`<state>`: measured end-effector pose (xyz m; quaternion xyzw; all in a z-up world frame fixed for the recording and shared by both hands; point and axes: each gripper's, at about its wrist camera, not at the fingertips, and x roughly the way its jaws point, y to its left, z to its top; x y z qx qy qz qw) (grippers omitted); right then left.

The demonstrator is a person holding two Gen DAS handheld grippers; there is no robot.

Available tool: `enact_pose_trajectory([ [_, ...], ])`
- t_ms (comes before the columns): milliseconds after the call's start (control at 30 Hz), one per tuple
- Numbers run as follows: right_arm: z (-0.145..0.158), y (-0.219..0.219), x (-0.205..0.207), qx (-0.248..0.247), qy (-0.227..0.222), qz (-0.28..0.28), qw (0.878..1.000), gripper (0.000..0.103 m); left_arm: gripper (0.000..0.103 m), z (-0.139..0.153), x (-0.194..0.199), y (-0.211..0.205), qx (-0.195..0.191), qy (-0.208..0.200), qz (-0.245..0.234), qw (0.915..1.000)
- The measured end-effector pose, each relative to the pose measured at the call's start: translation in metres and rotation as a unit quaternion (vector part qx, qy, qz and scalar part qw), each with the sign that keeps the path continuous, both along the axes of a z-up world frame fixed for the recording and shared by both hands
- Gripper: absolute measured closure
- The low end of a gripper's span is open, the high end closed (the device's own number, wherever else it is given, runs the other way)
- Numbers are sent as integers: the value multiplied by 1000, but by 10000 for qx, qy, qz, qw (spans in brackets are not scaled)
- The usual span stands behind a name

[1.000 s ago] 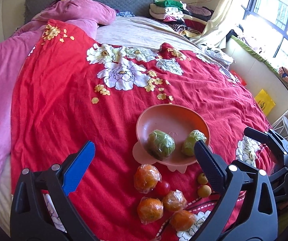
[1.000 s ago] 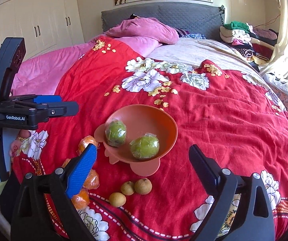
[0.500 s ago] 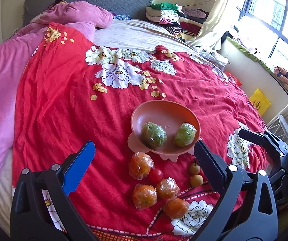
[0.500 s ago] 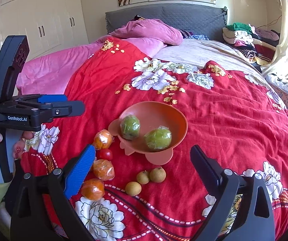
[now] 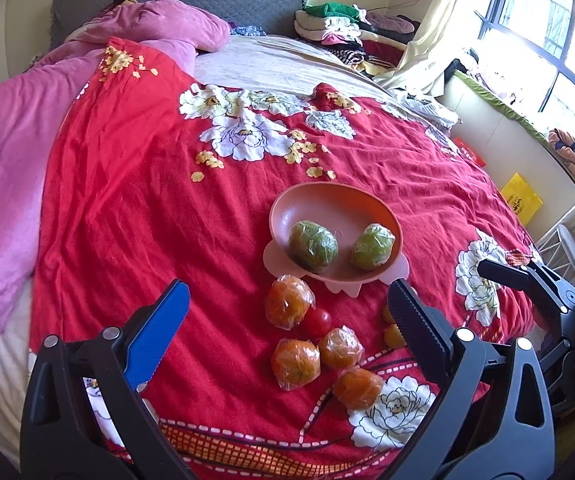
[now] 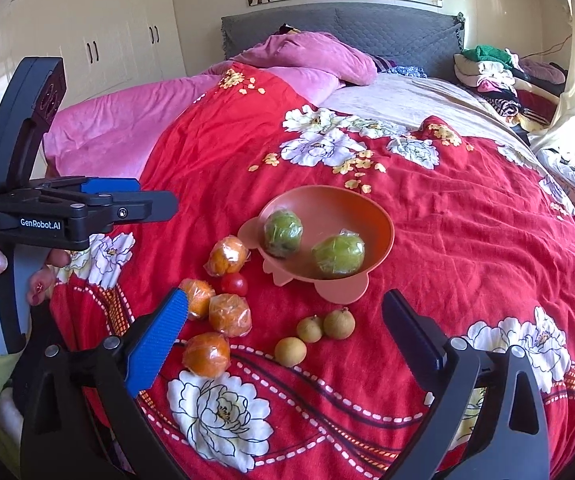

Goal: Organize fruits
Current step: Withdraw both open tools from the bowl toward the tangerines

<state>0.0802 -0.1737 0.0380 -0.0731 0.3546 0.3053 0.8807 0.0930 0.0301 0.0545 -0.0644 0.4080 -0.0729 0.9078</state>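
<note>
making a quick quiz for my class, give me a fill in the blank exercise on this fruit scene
1. The bowl holds ___ green fruits.
2. The wrapped oranges on the red bedspread number ___.
3. The single cherry tomato is coloured ___.
4. The three small brown fruits lie ___ the bowl.

Missing words: two; four; red; outside

Left wrist view: looks forward between its tongs [image 5: 287, 300], down the bed [image 5: 127, 184] toward the headboard, window side.
Right wrist view: same heading, wardrobe side.
Shared: bowl [image 5: 319, 204] [image 6: 367, 208] and loose fruit, close.
</note>
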Motion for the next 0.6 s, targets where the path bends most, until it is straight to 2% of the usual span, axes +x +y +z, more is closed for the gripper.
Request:
enact_pose_trajectory([
  [600, -22, 8, -19, -96, 225, 210, 9995, 5, 10, -18, -22, 13, 45, 268, 196, 9994],
])
